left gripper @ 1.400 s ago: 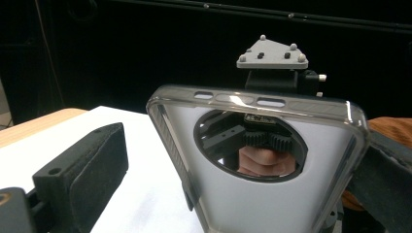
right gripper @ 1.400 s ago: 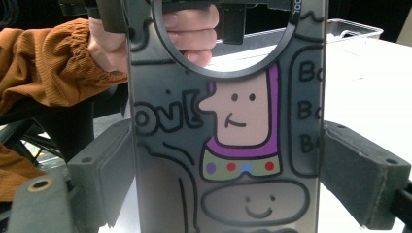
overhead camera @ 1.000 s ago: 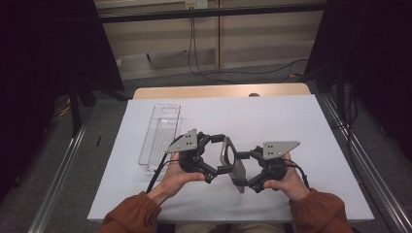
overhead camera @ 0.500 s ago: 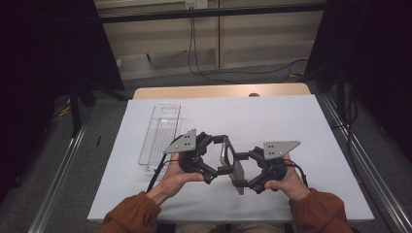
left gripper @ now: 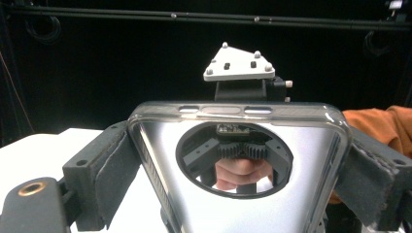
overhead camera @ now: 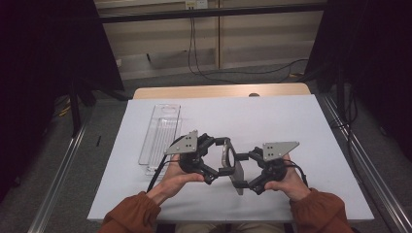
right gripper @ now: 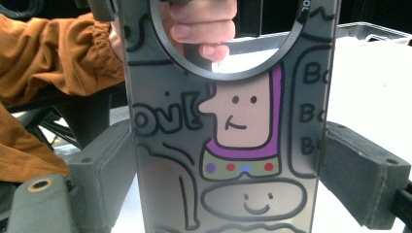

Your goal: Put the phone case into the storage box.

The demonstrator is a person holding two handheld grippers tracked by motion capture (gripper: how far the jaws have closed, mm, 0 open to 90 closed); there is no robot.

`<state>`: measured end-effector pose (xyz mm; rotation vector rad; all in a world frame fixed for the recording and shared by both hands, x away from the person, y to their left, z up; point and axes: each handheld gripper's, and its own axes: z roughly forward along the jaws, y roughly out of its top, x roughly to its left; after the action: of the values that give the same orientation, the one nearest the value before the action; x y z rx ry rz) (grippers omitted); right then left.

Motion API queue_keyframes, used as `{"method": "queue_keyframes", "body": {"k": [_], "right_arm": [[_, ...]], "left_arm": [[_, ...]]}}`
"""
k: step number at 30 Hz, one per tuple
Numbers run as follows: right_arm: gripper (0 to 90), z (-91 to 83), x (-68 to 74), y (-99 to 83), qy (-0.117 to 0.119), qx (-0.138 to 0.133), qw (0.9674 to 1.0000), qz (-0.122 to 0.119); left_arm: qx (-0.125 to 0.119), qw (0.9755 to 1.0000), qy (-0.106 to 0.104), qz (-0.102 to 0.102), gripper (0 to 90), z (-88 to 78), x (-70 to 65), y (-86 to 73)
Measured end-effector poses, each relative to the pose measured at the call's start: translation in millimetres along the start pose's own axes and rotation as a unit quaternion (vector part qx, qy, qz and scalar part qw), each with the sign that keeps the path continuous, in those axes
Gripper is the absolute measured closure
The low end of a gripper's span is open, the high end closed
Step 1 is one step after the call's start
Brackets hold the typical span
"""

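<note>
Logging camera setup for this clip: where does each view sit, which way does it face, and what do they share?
High view: above the person's side, looking forward and down on the table; forearms, left hand-held gripper, right hand-held gripper.
Left gripper view: along its padded jaws, facing the phone case's plain side; beyond, the grey plate.
Right gripper view: along its jaws, facing the cartoon-printed side; orange sleeve.
Shared: the case, held from both ends.

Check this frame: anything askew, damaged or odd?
Nothing stands out. The phone case looks intact, held on edge above the table between both grippers, left and right. The clear tray lies flat.
</note>
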<state>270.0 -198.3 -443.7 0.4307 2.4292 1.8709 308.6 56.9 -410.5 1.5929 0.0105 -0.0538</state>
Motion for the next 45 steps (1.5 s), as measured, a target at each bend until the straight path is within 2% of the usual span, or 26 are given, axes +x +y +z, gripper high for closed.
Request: {"method": "queue_keyframes", "body": {"k": [6, 9, 15, 20, 22, 27, 30, 33, 37, 39, 42, 43, 44, 45], "right_arm": [[11.2, -1.7, -1.9, 0.3, -0.011, 0.0, 0.9999, -0.001], [10.7, -1.2, -2.9, -0.7, -0.009, 0.003, 0.9999, 0.003], [10.1, 0.9, -2.2, -1.6, -0.02, 0.013, 0.9997, 0.001], [5.0, 0.1, -1.6, -1.3, -0.035, 0.009, 0.9993, 0.002], [3.0, -0.1, -1.5, -1.5, -0.041, 0.01, 0.9991, 0.002], [1.2, -1.1, -2.3, -1.9, -0.052, 0.007, 0.9986, 0.002], [0.6, -3.3, -3.5, -2.5, -0.071, 0.005, 0.9974, 0.006], [0.6, -6.2, -4.6, -3.0, -0.08, 0.003, 0.9967, 0.014], [0.8, -9.9, -4.8, -3.4, -0.095, 0.003, 0.9953, 0.014], [1.1, -11.6, -4.8, -2.9, -0.103, -0.001, 0.9946, 0.017], [1.0, -14.3, -4.4, -2.4, -0.116, -0.005, 0.9931, 0.017], [1.0, -15.2, -4.5, -2.4, -0.12, -0.007, 0.9926, 0.018], [1.1, -16.3, -4.5, -2.6, -0.124, -0.006, 0.992, 0.023], [1.3, -17.4, -4.3, -2.7, -0.139, -0.005, 0.99, 0.023]], "left_arm": [[0.002, 1.0, 0.002, -0.009, 11.6, 1.7, 2.0, 0.4], [0.012, 0.9999, 0.006, -0.001, 11.9, 3.2, 1.6, 0.8], [0.02, 0.9997, 0.009, -0.005, 12.2, 3.9, 1.4, 0.2], [0.025, 0.9994, 0.024, -0.007, 12.4, 2.8, 3.0, -0.4], [0.029, 0.9993, 0.024, -0.007, 12.5, 1.6, 4.3, 0.0], [0.034, 0.9983, 0.045, -0.013, 12.5, -0.8, 6.2, 0.0], [0.042, 0.9977, 0.05, -0.017, 12.5, -2.5, 7.4, 0.2], [0.046, 0.9971, 0.058, -0.015, 12.5, -2.8, 6.9, 0.7], [0.053, 0.9963, 0.066, -0.013, 12.5, -4.0, 7.4, 1.2], [0.045, 0.9965, 0.068, -0.018, 12.5, -3.8, 7.0, 0.5], [0.052, 0.9954, 0.08, -0.015, 12.5, -6.7, 7.8, 2.4], [0.05, 0.996, 0.072, -0.017, 12.5, -7.7, 8.3, 2.9], [0.051, 0.9951, 0.082, -0.019, 12.5, -8.6, 7.7, 3.6], [0.048, 0.9954, 0.081, -0.02, 12.5, -9.4, 8.1, 3.8]]}}
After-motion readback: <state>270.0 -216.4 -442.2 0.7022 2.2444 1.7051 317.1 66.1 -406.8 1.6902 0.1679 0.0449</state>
